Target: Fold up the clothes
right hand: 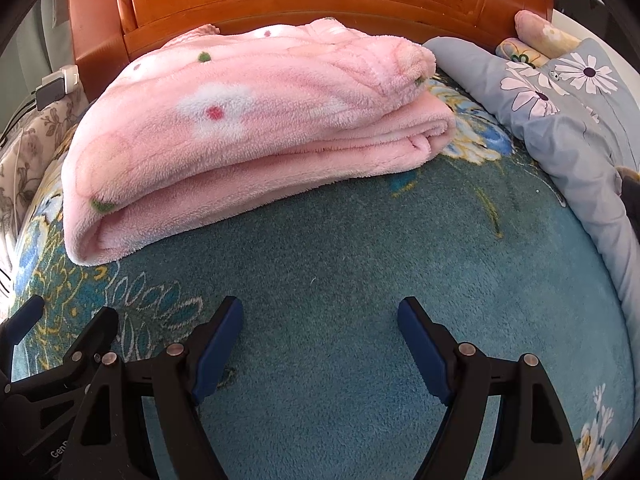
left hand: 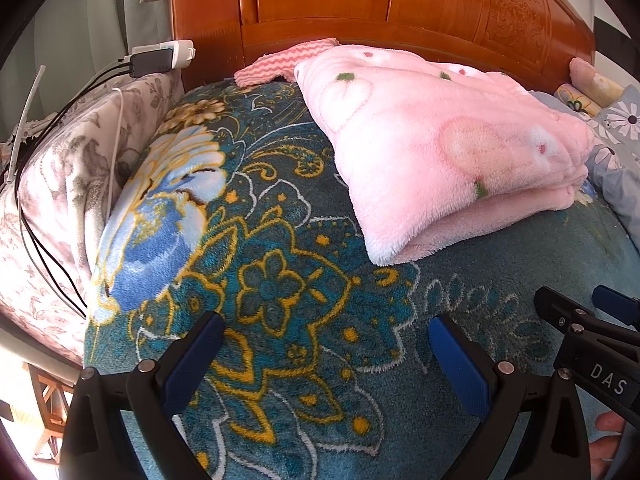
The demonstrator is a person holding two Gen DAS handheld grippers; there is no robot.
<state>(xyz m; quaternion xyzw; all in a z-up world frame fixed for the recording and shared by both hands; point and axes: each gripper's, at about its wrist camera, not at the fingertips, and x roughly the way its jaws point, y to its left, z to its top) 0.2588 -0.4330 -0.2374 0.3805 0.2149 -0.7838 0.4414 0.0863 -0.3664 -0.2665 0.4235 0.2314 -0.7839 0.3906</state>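
A pink fleece garment with flower and dot print (left hand: 444, 148) lies folded in several layers on the teal floral bed blanket (left hand: 260, 264), ahead of both grippers; it also shows in the right wrist view (right hand: 248, 128). My left gripper (left hand: 326, 328) is open and empty over the blanket, short of the garment's near left corner. My right gripper (right hand: 320, 314) is open and empty over plain teal blanket (right hand: 340, 264), short of the garment's near edge. The right gripper also shows at the left wrist view's right edge (left hand: 588, 320).
A carved wooden headboard (left hand: 360, 4) stands behind. A pink zigzag cloth (left hand: 280, 62) lies by it. A grey floral pillow (left hand: 60, 184) with cables and a charger (left hand: 156, 60) is at left. A grey daisy-print quilt (right hand: 560, 120) is bunched at right.
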